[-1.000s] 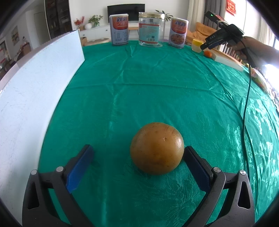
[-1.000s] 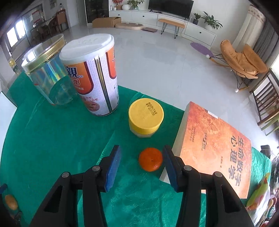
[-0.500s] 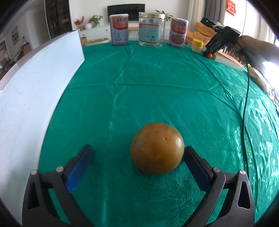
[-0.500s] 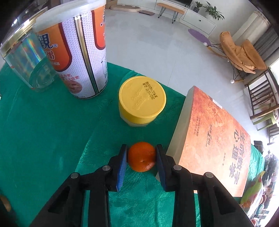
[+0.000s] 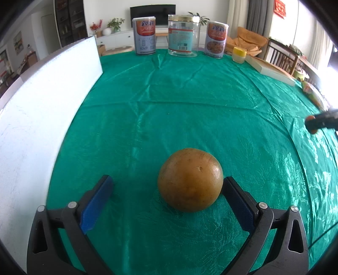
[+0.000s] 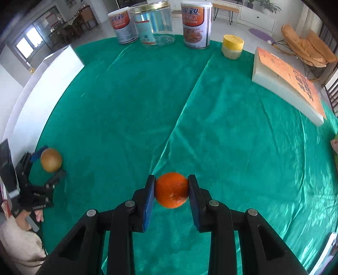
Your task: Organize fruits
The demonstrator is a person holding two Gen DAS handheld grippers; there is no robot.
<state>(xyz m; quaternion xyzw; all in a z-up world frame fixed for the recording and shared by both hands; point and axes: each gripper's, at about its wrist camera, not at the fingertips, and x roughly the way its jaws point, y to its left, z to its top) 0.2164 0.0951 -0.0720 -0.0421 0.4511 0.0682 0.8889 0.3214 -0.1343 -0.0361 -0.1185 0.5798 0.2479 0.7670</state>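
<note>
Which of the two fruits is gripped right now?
The small orange tangerine, clamped in the right gripper; the big brownish-yellow round fruit sits loose in the open left gripper.

A small orange mandarin (image 6: 171, 190) is held aloft; a large brownish-yellow round fruit (image 5: 190, 179) sits on green cloth.

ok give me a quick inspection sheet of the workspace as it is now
surface: green tablecloth, creased
job's things: small orange clamped in right gripper; large brownish fruit resting on the cloth
clutter: two cans, clear jar, yellow-lidded tub, book, white board
grippers: left gripper open around the fruit, right shut
cables: nothing seen
surroundings: living room, TV, chairs
</note>
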